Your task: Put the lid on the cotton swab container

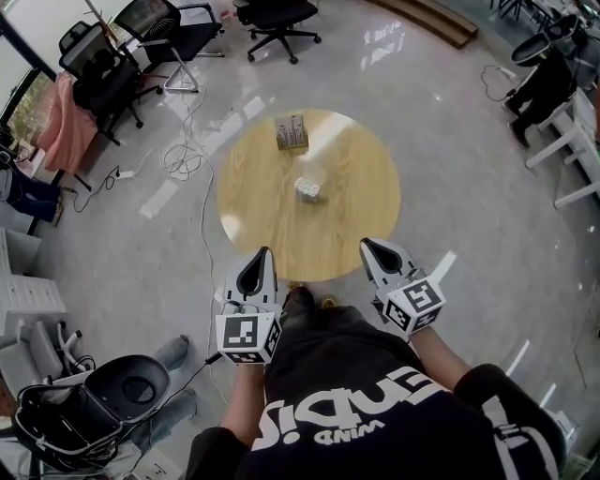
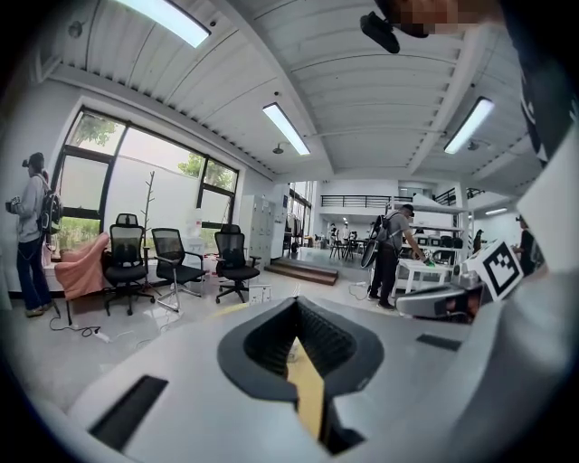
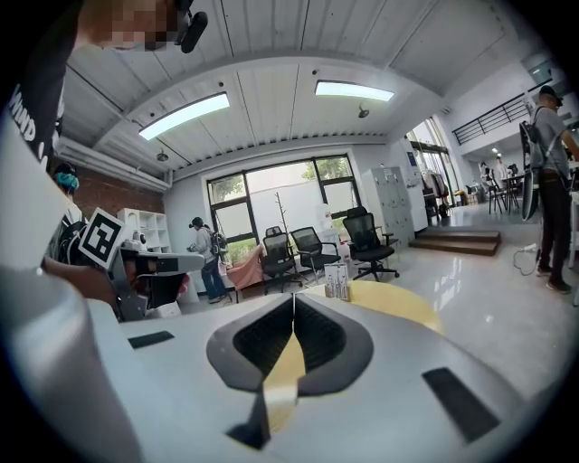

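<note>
Two hand-held grippers, left (image 1: 263,255) and right (image 1: 368,246), hover at the table's (image 1: 347,220) edge.

Round table (image 1: 272,220) of pale honey-yellow wood on a glossy light grey floor (image 1: 450,141). On the table, a small whitish container (image 1: 307,188) and a grey-brown box (image 1: 292,132) with pale upright stripes. Left gripper (image 1: 265,251) and right gripper (image 1: 367,245) are light grey with black ribbed pads (image 2: 271,339); each cube (image 1: 248,339) bears black-and-white square markers. Shirt (image 1: 375,412) black with white lettering. Office chairs (image 1: 281,19) black; a cloth (image 1: 66,127) salmon pink
</note>
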Available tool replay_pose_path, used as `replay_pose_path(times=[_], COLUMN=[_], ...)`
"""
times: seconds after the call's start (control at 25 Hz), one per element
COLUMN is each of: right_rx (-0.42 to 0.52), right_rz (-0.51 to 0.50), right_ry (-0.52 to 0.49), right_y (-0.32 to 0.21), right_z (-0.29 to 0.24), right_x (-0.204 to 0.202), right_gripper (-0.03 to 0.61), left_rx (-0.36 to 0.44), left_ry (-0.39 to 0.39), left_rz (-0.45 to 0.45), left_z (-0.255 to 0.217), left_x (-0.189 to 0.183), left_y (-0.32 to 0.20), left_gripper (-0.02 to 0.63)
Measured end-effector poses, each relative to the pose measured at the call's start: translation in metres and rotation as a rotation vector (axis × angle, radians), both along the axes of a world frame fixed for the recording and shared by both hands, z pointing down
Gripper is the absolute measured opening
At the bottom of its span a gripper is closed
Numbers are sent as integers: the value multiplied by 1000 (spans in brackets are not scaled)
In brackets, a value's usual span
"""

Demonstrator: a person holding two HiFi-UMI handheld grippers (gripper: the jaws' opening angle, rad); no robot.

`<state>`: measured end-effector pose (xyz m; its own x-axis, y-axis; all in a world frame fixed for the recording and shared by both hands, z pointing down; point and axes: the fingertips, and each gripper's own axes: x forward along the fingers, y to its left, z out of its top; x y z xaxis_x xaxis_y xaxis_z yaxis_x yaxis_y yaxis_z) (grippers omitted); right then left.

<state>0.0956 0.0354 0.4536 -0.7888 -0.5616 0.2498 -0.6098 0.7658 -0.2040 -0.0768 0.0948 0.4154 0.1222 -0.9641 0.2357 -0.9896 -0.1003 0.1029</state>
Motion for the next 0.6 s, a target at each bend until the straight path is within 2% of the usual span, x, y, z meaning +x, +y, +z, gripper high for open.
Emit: replay_pose_path(times=[0.32, 0.6], right_rx=[-4, -1], right_rz=[42, 74], right_ry=[10, 15], right_y=[-32, -71], right_z=[2, 1], right_x=[-12, -44], right_gripper=[3, 3], left_rx=[-2, -3], left_ry=[17, 13], left_rz=[46, 103], left_z=[4, 4], left_x=[-14, -42], left_y=[-38, -86], left_gripper=[9, 9])
